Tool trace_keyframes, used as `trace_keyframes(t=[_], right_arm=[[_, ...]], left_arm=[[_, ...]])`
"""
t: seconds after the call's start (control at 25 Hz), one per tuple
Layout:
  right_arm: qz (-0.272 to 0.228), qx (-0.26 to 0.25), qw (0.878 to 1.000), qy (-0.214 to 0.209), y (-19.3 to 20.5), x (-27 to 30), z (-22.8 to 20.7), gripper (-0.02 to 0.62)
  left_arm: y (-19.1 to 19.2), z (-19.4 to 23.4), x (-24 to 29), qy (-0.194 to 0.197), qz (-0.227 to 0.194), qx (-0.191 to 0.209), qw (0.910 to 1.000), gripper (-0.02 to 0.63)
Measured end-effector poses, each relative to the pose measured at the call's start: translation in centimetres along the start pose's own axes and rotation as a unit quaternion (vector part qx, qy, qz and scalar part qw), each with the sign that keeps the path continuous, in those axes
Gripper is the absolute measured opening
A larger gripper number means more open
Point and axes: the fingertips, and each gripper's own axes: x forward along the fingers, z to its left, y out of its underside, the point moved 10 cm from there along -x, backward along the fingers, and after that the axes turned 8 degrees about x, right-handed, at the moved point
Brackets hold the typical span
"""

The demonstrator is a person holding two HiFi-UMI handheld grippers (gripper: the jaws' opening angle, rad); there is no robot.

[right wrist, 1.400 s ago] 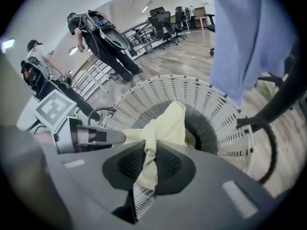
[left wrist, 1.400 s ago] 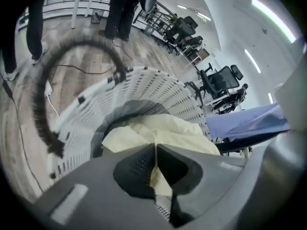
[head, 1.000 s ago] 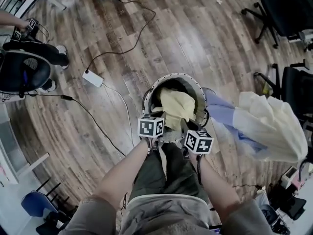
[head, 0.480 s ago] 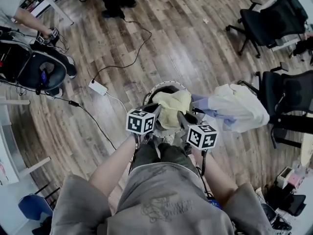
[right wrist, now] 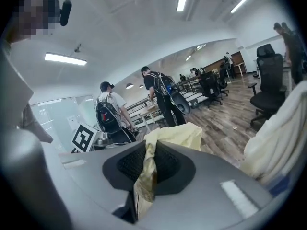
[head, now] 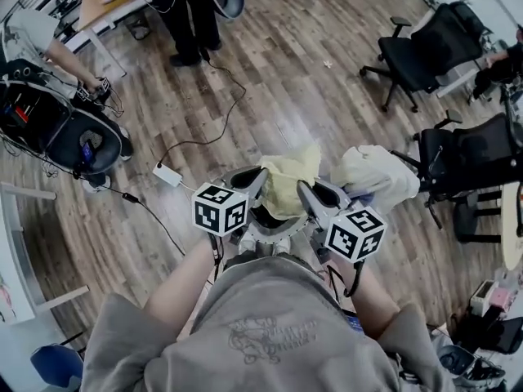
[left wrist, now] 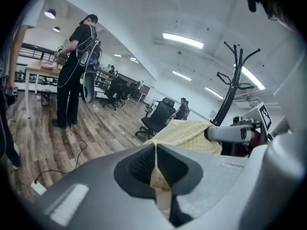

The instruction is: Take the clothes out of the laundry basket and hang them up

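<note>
A pale yellow garment (head: 292,180) hangs stretched between my two grippers, lifted above the round laundry basket (head: 268,229), whose rim shows just below them. My left gripper (head: 253,176) is shut on one edge of the garment, and the cloth (left wrist: 188,132) runs out of its closed jaws (left wrist: 156,152). My right gripper (head: 307,189) is shut on the other edge, with a fold of yellow cloth (right wrist: 173,134) pinched between its jaws (right wrist: 146,155). A white garment (head: 377,173) hangs to the right, and a black coat stand (left wrist: 231,87) rises behind it.
Black office chairs (head: 417,55) stand at the right and far right. A person (head: 189,11) stands ahead, and another sits at the left by a desk (head: 65,121). A cable with a white power brick (head: 167,175) lies across the wooden floor.
Both grippers have risen together, pulling the yellow garment up out of the basket. The head view has lifted, so more of the room ahead shows.
</note>
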Motion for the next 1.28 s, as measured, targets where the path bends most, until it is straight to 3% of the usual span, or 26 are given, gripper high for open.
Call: trace_keyframes(t=[0.2, 0.48, 0.72, 1.0, 1.28], right_arm=[[-0.046, -0.039, 0.998, -0.032, -4.2, -3.4, 2.7, 0.064], [-0.1, -0.132, 0.986, -0.034, -7.1, -6.9, 7.7, 0.064], [-0.162, -0.126, 0.977, -0.054, -8.6, -10.5, 10.2, 0.064], [-0.182, -0.136, 0.974, -0.019, -8.4, -12.4, 10.2, 0.064], [-0.208, -0.128, 0.969, 0.031, -6.4, -15.9, 10.4, 0.064]], left_arm=[[-4.9, -3.2, -2.3, 0.006, -0.048, 0.061, 0.9969, 0.006], [-9.5, -6.0, -5.7, 0.019, -0.103, 0.139, 0.9848, 0.006], [-12.3, -8.3, -7.6, 0.065, -0.151, 0.151, 0.9747, 0.006], [-13.3, -9.8, -7.2, 0.087, -0.149, 0.185, 0.9674, 0.006], [-13.2, -12.5, -5.8, 0.15, -0.132, 0.201, 0.9591, 0.006]])
